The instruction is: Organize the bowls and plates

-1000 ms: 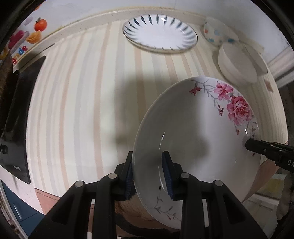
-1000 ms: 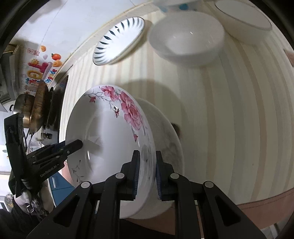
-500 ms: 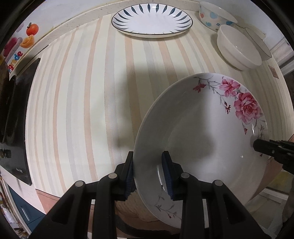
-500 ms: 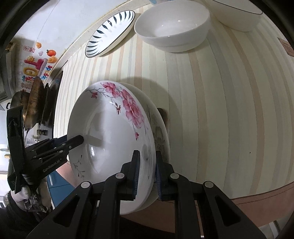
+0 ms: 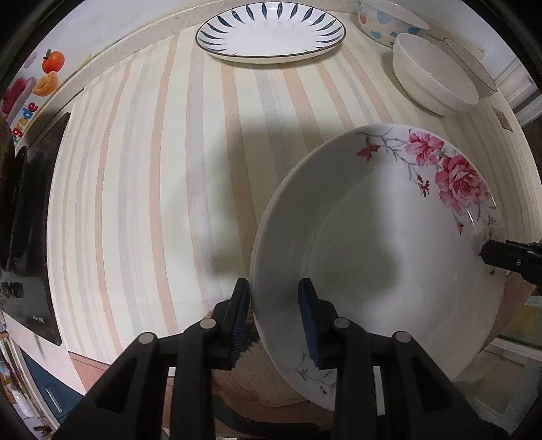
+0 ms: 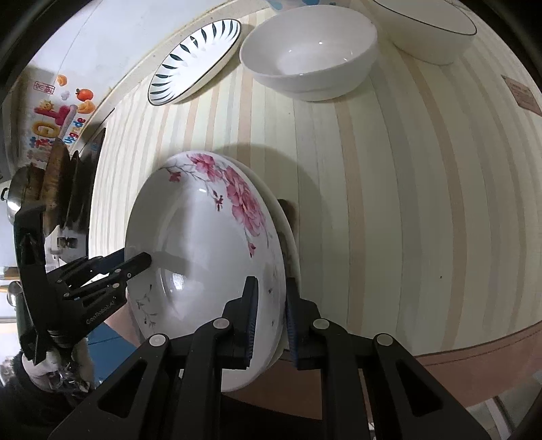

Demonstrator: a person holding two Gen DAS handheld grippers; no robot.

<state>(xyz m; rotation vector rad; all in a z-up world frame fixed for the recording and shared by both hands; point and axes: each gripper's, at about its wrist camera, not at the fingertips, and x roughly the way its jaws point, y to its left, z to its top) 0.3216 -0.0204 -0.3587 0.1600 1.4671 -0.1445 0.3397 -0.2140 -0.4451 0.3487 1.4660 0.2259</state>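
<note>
The left gripper (image 5: 274, 314) clamps the near-left rim of a floral plate (image 5: 372, 257), and to its right the right gripper (image 6: 271, 313) pinches the opposite rim, apparently with a second plate beneath. The plate sits tilted between them over the striped table (image 5: 152, 203), with a blue-patterned plate (image 5: 271, 34) and white bowl (image 5: 433, 81) ahead. If either grip slackens or the hands move unevenly, the glazed rim could slip and drop.

The deep plate (image 5: 379, 257) sits at the near edge of the worktop (image 5: 142, 189), right of its middle, held at opposite rims by the left tongs (image 5: 274, 314) and right tongs (image 6: 269, 318). A second plate (image 5: 271, 32) lies far across the worktop. Three bowls cluster far right: one (image 5: 433, 79) nearest, one (image 5: 386, 20) behind it, another (image 5: 474, 72) to its right.
</note>
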